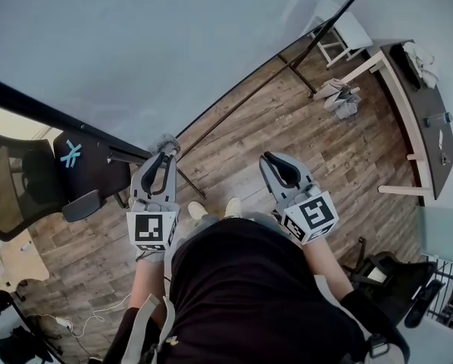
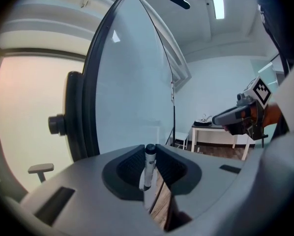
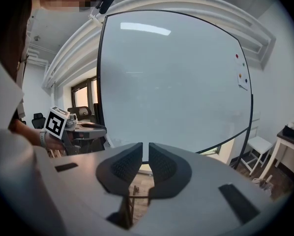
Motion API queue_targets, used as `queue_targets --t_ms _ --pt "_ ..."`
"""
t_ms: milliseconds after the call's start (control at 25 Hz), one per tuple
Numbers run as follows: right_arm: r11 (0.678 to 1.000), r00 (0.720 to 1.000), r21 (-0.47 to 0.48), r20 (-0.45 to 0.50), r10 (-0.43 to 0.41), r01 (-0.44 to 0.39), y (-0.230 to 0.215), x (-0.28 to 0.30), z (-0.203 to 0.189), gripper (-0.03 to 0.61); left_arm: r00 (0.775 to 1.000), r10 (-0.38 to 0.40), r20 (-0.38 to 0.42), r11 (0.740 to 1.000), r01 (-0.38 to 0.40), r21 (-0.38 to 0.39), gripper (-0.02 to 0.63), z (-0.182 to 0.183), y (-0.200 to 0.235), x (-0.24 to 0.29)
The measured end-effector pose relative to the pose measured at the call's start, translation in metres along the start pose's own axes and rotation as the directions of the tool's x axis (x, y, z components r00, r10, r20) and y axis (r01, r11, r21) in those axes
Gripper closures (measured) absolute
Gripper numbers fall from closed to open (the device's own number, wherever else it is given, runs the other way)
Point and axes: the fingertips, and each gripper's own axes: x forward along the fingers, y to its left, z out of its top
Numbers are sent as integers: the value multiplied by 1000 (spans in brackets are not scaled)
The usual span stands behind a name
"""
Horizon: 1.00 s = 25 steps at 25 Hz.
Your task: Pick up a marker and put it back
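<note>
1. While the head view gives only the backs of the two tongs, the left gripper view looks straight between the left gripper (image 2: 150,154) pads. A marker (image 2: 149,168) stands upright there, dark cap up, with both ribbed pads closed against its barrel.
2. The right gripper view shows the right gripper (image 3: 143,156) drawn almost together, a thin slit between the pads and nothing in it.
3. From above, the left gripper (image 1: 164,156) and right gripper (image 1: 276,160) are held side by side before the person's dark shirt. The marker is too small to pick out there.
4. Each gripper view catches the other tool at its edge, marker cube and all.
5. The whiteboard (image 1: 135,51) is large, black-framed and blank. Only the right gripper view shows small coloured dots near its upper right edge.
6. The floor (image 1: 287,127) is wood plank. A black office chair (image 1: 29,180) stands to the left, a dark-topped table (image 1: 420,112) with white legs to the right, and a white stool (image 1: 340,32) by the wall.
</note>
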Motion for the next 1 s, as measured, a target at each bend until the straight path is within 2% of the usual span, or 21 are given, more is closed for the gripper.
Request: queue_targets --t_ms 600,1000 --pt "999 997 36 74 -11 8 -17 -11 19 531 997 -4 80 996 -4 92 541 73 -16 8" --pt "995 988 48 121 -92 87 -39 -41 30 531 988 -98 116 982 77 172 541 104 -55 25"
